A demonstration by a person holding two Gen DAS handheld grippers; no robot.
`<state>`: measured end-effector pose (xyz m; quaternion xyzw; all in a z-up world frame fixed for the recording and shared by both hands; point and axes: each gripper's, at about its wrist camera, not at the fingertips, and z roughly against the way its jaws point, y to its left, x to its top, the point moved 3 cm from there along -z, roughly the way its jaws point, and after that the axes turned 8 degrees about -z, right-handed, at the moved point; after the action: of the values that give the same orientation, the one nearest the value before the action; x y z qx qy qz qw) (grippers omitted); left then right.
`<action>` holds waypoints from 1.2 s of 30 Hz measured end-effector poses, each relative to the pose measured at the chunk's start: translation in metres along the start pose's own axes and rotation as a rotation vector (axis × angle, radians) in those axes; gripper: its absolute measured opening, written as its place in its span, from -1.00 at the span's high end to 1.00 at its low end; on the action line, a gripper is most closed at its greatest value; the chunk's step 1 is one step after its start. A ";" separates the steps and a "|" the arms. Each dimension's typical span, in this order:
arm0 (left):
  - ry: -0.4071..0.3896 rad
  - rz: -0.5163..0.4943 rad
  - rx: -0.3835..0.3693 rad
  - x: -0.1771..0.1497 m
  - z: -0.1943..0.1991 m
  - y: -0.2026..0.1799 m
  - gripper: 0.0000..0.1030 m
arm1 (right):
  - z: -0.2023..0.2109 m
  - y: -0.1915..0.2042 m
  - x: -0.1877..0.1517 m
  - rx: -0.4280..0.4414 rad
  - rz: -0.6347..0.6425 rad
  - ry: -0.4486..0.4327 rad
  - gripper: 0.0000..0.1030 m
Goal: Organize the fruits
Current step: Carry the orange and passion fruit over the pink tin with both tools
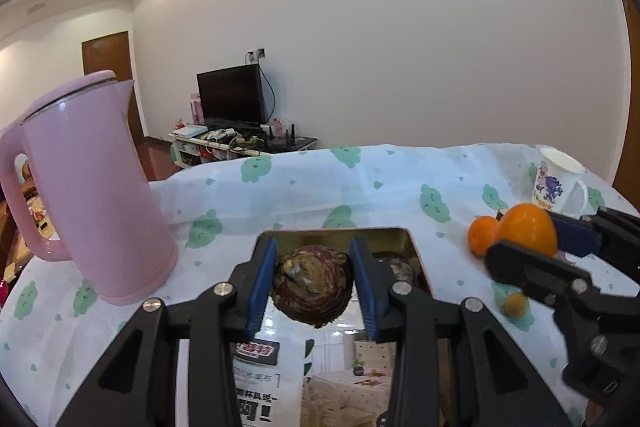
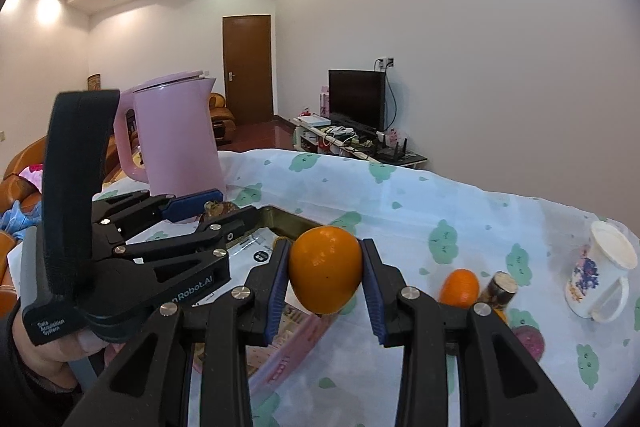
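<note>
We have the left gripper [image 1: 312, 283] clenched on a dark brown mottled fruit [image 1: 312, 289], hanging over the gold tin [image 1: 416, 255] on the bench [image 1: 360, 179]. Our right gripper [image 2: 325, 275] grasps an orange [image 2: 325, 273], at three o'clock of the tin. Both fruits are round between flat fingers: either could slip out, roll, and knock the small orange [image 2: 460, 287].

Glossy orange [image 2: 325, 275]; matt cloth [image 2: 460, 211]; shiny metal tin [image 1: 412, 247].
</note>
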<state>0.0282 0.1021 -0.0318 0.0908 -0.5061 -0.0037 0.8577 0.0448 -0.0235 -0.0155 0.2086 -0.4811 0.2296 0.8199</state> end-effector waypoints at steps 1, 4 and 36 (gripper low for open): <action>0.003 0.003 -0.002 0.000 0.000 0.001 0.24 | -0.002 0.002 0.000 0.005 -0.001 0.003 0.29; 0.037 0.009 0.000 -0.004 -0.006 0.003 0.24 | -0.010 0.005 -0.001 0.018 -0.005 0.014 0.29; 0.223 0.063 0.004 -0.026 -0.035 0.021 0.09 | -0.054 0.016 -0.023 0.086 -0.026 0.167 0.28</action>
<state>0.0442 0.1310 -0.0679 0.0763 -0.4101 0.0344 0.9082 0.0631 0.0156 -0.0586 0.2299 -0.3983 0.2559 0.8503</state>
